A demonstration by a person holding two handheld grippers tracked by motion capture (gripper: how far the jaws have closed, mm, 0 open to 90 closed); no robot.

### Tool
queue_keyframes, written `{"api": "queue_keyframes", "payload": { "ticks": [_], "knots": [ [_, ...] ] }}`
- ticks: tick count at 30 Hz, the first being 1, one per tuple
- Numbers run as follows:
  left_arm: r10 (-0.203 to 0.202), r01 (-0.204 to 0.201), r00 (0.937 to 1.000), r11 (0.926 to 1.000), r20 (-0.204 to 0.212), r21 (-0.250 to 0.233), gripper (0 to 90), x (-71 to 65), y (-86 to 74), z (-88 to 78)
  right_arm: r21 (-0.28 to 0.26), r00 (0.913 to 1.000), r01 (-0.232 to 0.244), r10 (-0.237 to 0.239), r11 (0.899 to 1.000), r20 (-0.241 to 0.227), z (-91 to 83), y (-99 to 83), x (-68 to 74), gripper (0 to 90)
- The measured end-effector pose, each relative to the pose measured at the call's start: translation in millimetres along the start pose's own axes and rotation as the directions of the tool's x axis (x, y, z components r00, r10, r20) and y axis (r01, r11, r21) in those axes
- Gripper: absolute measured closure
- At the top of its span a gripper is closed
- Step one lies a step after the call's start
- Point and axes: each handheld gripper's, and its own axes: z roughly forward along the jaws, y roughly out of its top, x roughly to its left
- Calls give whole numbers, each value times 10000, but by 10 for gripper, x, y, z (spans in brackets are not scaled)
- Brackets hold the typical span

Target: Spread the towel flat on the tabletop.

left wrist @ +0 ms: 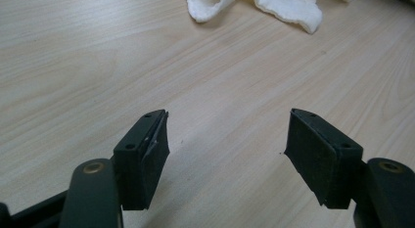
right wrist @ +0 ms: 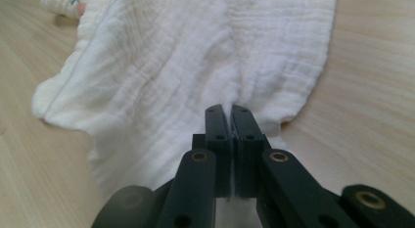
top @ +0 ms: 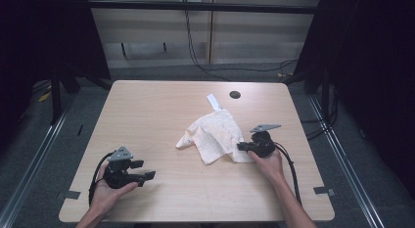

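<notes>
High view: white cloth [top: 215, 135] crumpled near centre of tabletop [top: 147, 115], slightly right, with a white tag sticking out at its far corner. Right gripper [top: 243, 146] at cloth's near right edge, jaws pinched tight on a fold of the fabric. Left gripper [top: 147, 171] resting in the hand near the left front of tabletop, well apart from cloth, jaws spread wide and holding nothing.

Right gripper view: jaws closed together with cloth [right wrist: 195, 66] bunched between the pads; fabric fanning away from the pinch, lying limp and wrinkled. Grip looks to sit on the hem, not deep in the body.

Left gripper view: both pads visible, bare wood between them; cloth edge [left wrist: 288, 8] at far top of picture, out of reach.

Step in hand, as judged: grasp of one edge made, cloth not yet lifted or spread. Next move likely calls for drawing the pinched edge out to open the folds, and bringing the idle gripper over to a second corner, far left lobe being the nearest candidate.

Surroundings: dark round grommet hole [top: 235, 95] beyond the cloth, clear of the work. Tape marks at near tabletop corners. Cables on floor beyond. Nothing standing between left gripper and cloth. Risk: thin pinch slipping under pull.
</notes>
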Motion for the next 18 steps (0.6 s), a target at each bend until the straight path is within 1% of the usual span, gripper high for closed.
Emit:
{"api": "queue_keyframes", "payload": {
  "ticks": [2,4,5,6,7,9,11,12,13,14,15,16,17,18],
  "knots": [
    [18,-18,10000,10000,14,0,324,-3,-1,-1,108,9999,113,-113,9999,-11,-3,0,43,879],
    [33,-34,10000,10000,86,56,330,-3,-4,0,202,9996,276,-274,9994,-98,-4,4,64,879],
    [33,-34,10000,10000,86,56,331,-3,-4,0,202,9996,276,-274,9994,-98,-4,4,64,879],
    [2,-4,9999,9999,158,119,330,-10,-5,7,370,9992,352,-345,9987,-198,-13,1,108,879],
    [13,-15,9998,9999,191,116,331,-12,-5,9,412,9988,453,-445,9981,-188,-17,-3,132,879],
    [-18,16,9997,9999,230,107,332,-13,-3,16,419,9982,481,-465,9980,-385,-19,-19,178,879],
    [-23,21,9996,10000,277,87,335,-12,-1,14,400,9978,526,-508,9978,-433,-18,-30,205,879],
    [-59,59,9992,10000,383,-5,343,-16,-2,6,462,9969,576,-550,9973,-563,-21,-39,242,879],
    [-59,59,9992,10000,383,-5,344,-16,-2,6,467,9964,637,-609,9969,-598,-20,-42,258,879],
    [-85,86,9992,10000,399,-21,345,-17,-2,4,528,9965,679,-652,9963,-524,-24,-43,284,879],
    [-39,40,9980,10000,635,-4,361,-16,-6,-3,510,9952,783,-751,9956,-622,-22,-49,300,879],
    [-33,32,9981,10000,615,8,383,-20,-9,-4,547,9956,785,-755,9954,-553,-28,-57,332,879],
    [-44,42,9982,10000,606,39,381,-23,-10,-3,492,9952,872,-848,9950,-490,-33,-68,353,879],
    [-42,40,9978,10000,665,37,380,-24,-9,-3,434,9961,716,-692,9965,-546,-41,-90,368,879]
  ]
}}
